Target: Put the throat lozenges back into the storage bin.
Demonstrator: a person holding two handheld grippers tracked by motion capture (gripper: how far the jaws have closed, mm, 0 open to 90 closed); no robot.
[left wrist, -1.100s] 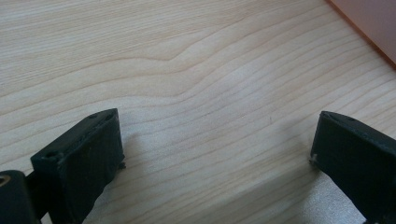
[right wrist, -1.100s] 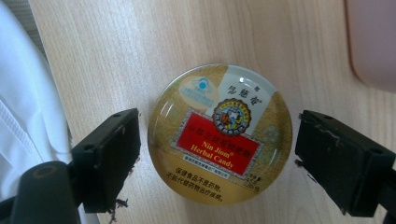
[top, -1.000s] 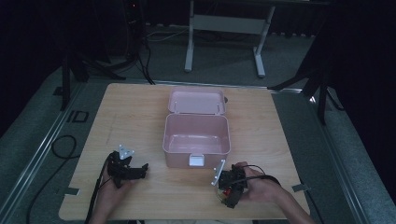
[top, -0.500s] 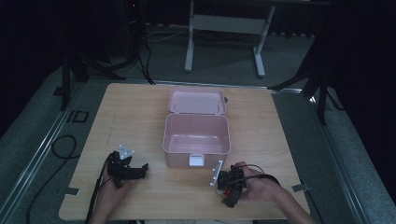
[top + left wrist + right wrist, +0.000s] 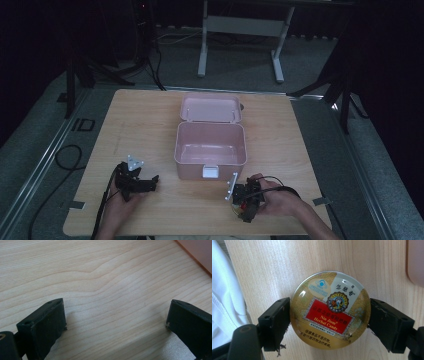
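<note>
Nothing much has shifted over the last second: both of my hands sit where they were at the near edge of the table (image 5: 150, 115), and the pink box (image 5: 210, 150) stays put at the middle with its lid (image 5: 210, 108) thrown back flat behind it. My right claw (image 5: 329, 315) is clenched on a round gold candy tin (image 5: 330, 310), one black jaw pressed to each side of its rim. From the right gripper view I read a red label with "Nin Jiom Herbal Candy" across the tin's domed top, with wood grain beneath it, a corner of the pink box at the upper right and a fold of white cloth (image 5: 224, 295) at the left edge. In the high view the right claw (image 5: 239, 197) lies just in front of the box's near right corner, close to its white latch (image 5: 210, 172), with my right hand (image 5: 280, 200) wrapped around the gripper body; the tin itself is too small to pick out from up there. My left claw (image 5: 117, 322) is released, its jaws standing wide apart over bare table with nothing between them, and a sliver of the pink box shows at the upper right of the left gripper view. From above, the left claw (image 5: 150, 181) rests near the box's left front, apart from it, held by my left hand (image 5: 120, 197).
</note>
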